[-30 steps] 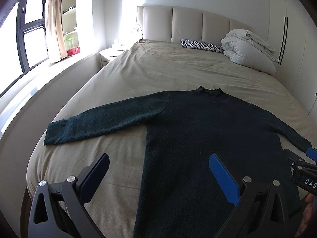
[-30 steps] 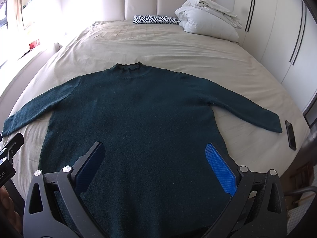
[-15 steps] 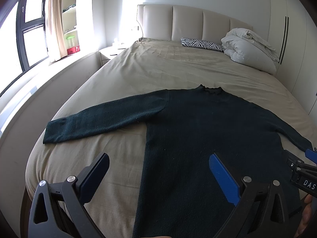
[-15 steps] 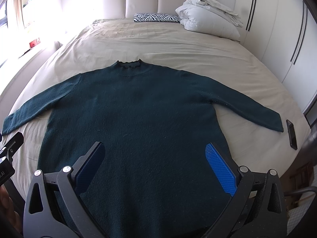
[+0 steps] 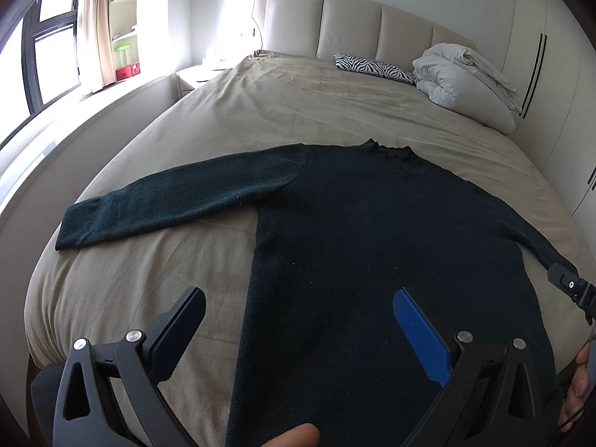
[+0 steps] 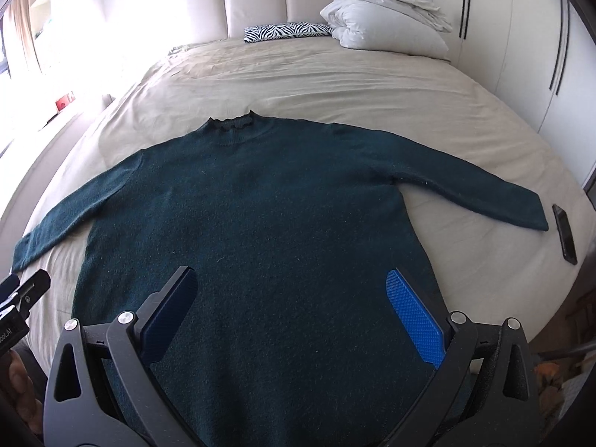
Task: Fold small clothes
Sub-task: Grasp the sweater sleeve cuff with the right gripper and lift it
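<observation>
A dark green long-sleeved sweater (image 5: 372, 242) (image 6: 260, 231) lies flat on the beige bed (image 5: 298, 111) (image 6: 316, 82), collar toward the headboard, both sleeves spread out sideways. My left gripper (image 5: 298, 305) hovers open above the sweater's lower left edge, nothing between its blue pads. My right gripper (image 6: 290, 287) is open too, held over the lower middle of the sweater's body. The right gripper's tip (image 5: 570, 287) shows at the right edge of the left wrist view. The left gripper's tip (image 6: 22, 290) shows at the left edge of the right wrist view.
A black phone (image 6: 564, 232) lies on the bed just beyond the right sleeve's cuff. A folded white duvet (image 6: 383, 18) and a zebra-print pillow (image 6: 287, 31) sit by the headboard. A window ledge runs along the left; wardrobes (image 6: 521, 37) stand on the right.
Both grippers have drifted slightly over the sweater; the view shifts a little. The sweater has not moved and both jaws stay wide apart.
</observation>
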A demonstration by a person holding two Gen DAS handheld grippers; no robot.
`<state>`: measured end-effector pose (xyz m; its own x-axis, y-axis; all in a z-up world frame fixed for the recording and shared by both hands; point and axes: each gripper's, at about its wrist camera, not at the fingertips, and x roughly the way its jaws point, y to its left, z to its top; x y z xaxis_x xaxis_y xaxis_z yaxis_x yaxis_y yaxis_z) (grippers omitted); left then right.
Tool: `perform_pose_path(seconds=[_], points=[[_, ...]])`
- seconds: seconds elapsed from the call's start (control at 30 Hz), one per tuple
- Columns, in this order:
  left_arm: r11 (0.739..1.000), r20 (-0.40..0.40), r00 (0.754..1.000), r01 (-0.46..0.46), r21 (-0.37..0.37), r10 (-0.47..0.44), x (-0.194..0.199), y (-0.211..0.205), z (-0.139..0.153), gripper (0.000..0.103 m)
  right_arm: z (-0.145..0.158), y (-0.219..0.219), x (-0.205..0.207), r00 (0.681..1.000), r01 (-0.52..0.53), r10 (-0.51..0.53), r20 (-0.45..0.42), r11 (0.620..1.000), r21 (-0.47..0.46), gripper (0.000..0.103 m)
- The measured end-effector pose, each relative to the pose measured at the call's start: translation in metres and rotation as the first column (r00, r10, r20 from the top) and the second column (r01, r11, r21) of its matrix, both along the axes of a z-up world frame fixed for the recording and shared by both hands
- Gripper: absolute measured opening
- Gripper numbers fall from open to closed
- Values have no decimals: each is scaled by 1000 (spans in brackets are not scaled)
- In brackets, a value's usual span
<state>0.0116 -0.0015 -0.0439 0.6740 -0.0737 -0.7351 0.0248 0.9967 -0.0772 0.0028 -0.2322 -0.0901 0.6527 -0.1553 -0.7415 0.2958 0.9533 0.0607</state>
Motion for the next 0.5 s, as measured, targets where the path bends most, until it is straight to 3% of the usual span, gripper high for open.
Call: perform_pose_path(seconds=[0.13, 0.23, 0.4, 0.5], points=[[998, -61, 997, 38, -43, -40, 12, -7, -13, 103, -2, -95, -17, 986, 106, -127, 108, 978, 180, 103], [995, -92, 994, 56, -82, -64, 23, -12, -22, 103, -13, -189, -35, 945, 253, -300, 133, 925, 284, 102], [984, -81, 993, 74, -164, -89, 42, -21, -31, 103, -54, -342, -78, 808, 473, -582, 88, 732, 491, 85], [976, -168, 979, 84, -203, -120, 60, -28, -43, 103, -82, -398, -90, 756, 536, -653, 40, 654, 534, 77]])
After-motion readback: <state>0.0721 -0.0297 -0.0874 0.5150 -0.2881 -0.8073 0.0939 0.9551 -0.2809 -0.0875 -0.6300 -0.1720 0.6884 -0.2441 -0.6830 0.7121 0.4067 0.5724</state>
